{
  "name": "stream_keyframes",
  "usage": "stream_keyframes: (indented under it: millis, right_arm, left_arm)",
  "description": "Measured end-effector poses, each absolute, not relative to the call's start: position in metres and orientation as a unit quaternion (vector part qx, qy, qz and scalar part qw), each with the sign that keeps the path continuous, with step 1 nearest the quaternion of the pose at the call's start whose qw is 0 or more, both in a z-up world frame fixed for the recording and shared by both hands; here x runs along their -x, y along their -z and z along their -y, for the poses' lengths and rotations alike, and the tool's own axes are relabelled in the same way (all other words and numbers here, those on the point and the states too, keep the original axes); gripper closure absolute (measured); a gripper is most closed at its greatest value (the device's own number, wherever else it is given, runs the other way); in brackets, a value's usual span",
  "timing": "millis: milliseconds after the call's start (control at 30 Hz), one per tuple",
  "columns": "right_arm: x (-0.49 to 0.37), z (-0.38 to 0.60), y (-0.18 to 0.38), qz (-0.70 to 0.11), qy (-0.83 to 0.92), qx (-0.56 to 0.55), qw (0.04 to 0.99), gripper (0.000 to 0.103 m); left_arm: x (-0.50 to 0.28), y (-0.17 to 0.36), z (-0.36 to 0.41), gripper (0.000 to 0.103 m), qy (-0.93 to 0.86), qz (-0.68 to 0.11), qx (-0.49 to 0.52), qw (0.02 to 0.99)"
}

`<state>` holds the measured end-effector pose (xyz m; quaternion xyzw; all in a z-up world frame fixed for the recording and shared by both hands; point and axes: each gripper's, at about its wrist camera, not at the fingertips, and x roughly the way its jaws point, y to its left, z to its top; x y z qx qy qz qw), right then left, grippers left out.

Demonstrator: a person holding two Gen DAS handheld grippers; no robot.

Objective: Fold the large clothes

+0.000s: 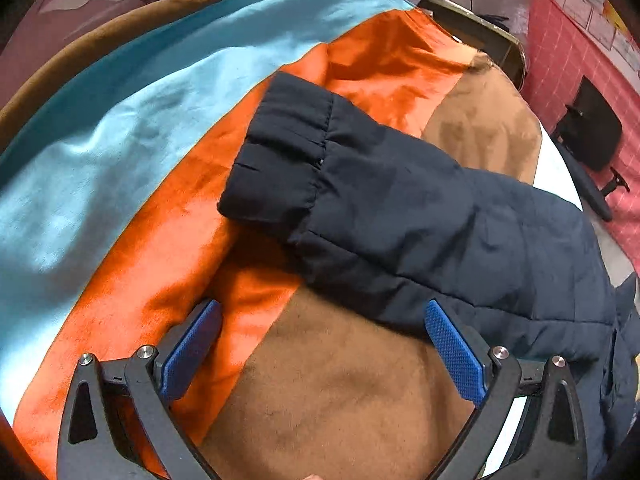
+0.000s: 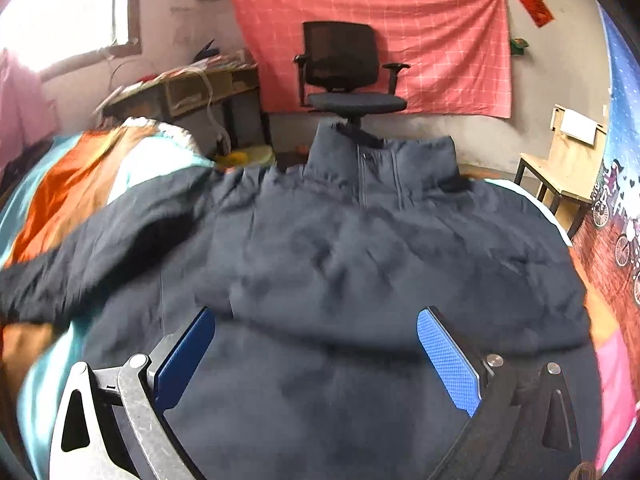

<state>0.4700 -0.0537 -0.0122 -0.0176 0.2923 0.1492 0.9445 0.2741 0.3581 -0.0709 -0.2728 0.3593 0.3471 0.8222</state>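
Navy padded jacket [image 2: 340,264] lies spread on the striped blanket [image 1: 120,184], its sleeve [image 1: 360,184] flung outward, and both the left gripper [image 1: 322,344] and the right gripper [image 2: 316,354] hang spread and empty — slick, puffy fabric may spring back unfolded if pinched shallowly.

Bedspread [image 1: 132,168]: striped — light blue, orange, brown bands.
Office chair [image 2: 346,76]: black, beyond the bed's far edge.
Wall cloth [image 2: 452,48]: red checked — behind the chair.
Desk [image 2: 188,92]: cluttered, far left corner.
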Motion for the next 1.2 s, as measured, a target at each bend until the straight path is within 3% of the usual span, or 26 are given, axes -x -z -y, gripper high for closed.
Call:
stream_keyframes:
  millis: [200,233,367,533,833,1033,1200]
  right_arm:
    - [-0.508,-0.005,0.028,-0.284,-0.132,0.091,0.945,0.001]
    - [-0.512,-0.011,0.037,-0.294,-0.138,0.102,0.94,0.001]
    - [-0.527,-0.023,0.072,-0.34,-0.131,0.138,0.921,0.0]
    - [-0.531,-0.015,0.08,-0.337,-0.144,0.118,0.923,0.0]
    - [-0.497,0.043,0.023,-0.316,-0.215,-0.039,0.923,0.0]
    - [-0.457,0.09,-0.007,-0.3,-0.207,-0.047,0.93,0.0]
    - [-0.431,0.129,-0.016,-0.29,-0.182,-0.038,0.939,0.0]
  left_arm:
    - [-0.267,0.069,-0.368,0.005,-0.335,-0.31,0.311,0.833]
    - [-0.268,0.07,-0.37,0.011,-0.336,-0.303,0.318,0.833]
    - [-0.278,0.075,-0.385,0.068,-0.328,-0.299,0.338,0.83]
    - [-0.283,0.063,-0.378,0.091,-0.319,-0.28,0.31,0.85]
    - [-0.294,-0.041,-0.298,0.096,-0.246,-0.164,0.155,0.943]
    - [-0.301,-0.111,-0.214,0.097,-0.12,-0.1,0.099,0.983]
    - [-0.317,-0.137,-0.147,0.097,-0.025,-0.086,0.089,0.992]
